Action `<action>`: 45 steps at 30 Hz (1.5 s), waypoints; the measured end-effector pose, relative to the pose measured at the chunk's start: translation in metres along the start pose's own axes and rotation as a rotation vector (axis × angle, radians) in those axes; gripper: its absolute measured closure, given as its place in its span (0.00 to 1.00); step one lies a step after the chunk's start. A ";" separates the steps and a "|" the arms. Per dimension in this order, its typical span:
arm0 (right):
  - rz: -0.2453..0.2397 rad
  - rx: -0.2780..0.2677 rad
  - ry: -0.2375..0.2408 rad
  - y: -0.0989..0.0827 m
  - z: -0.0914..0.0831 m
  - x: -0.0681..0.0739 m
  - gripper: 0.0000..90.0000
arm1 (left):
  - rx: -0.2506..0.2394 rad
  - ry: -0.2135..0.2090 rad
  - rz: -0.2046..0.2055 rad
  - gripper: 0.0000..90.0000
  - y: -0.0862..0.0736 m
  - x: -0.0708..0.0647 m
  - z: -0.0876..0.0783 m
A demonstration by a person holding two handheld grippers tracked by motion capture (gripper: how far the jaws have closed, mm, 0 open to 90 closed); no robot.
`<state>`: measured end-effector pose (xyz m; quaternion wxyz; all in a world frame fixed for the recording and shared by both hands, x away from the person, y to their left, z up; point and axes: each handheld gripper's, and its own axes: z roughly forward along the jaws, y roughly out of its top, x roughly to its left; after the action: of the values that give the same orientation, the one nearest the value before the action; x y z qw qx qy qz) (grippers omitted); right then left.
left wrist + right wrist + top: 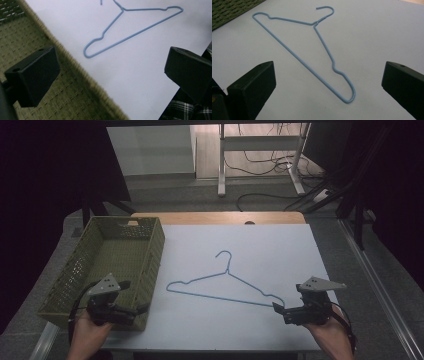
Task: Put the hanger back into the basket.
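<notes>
A light-blue wire hanger (225, 298) lies flat in the middle of the white table top (270, 245), its hook pointing away from me. My left gripper (134, 296) is open and hovers over the near right corner of an olive woven basket (152, 265). In the left gripper view the hanger (135, 34) lies ahead, past the basket's rim (75, 100). My right gripper (287, 297) is open at the hanger's right end. In the right gripper view the wire's rounded corner (299, 58) lies between the wide-apart jaws, untouched.
The basket looks empty and takes up the table's left side; its corner also shows in the right gripper view (227, 10). A wooden edge (215, 217) runs along the back of the table. Plaid cloth (180, 110) shows below the table's near edge.
</notes>
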<state>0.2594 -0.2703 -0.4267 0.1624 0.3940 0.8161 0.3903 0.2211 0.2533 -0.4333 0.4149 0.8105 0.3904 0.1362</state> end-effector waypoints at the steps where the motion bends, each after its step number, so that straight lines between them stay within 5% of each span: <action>1: 0.000 -0.002 0.005 0.002 0.001 0.000 0.00 | -0.002 -0.001 0.003 0.00 0.002 -0.001 0.001; 18: -0.034 0.037 0.035 0.023 0.022 0.003 0.00 | 0.031 -0.026 0.092 0.00 0.025 -0.030 0.036; 21: -0.039 0.045 0.034 0.025 0.027 0.002 0.00 | 0.014 -0.099 0.052 0.00 0.026 -0.033 0.041; 28: -0.045 0.065 0.048 0.029 0.036 0.000 0.04 | 0.015 -0.142 0.062 0.00 0.031 -0.048 0.061; 37: -0.053 0.085 0.067 0.033 0.049 -0.002 0.06 | 0.029 -0.160 0.078 0.00 0.034 -0.055 0.090; 45: -0.068 0.102 0.078 0.040 0.065 -0.005 0.17 | 0.045 -0.157 0.069 0.00 0.037 -0.048 0.118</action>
<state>0.3205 -0.2254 -0.4385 0.1232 0.3585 0.8536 0.3574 0.2729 0.1383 -0.4728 0.4210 0.8408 0.3315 0.0775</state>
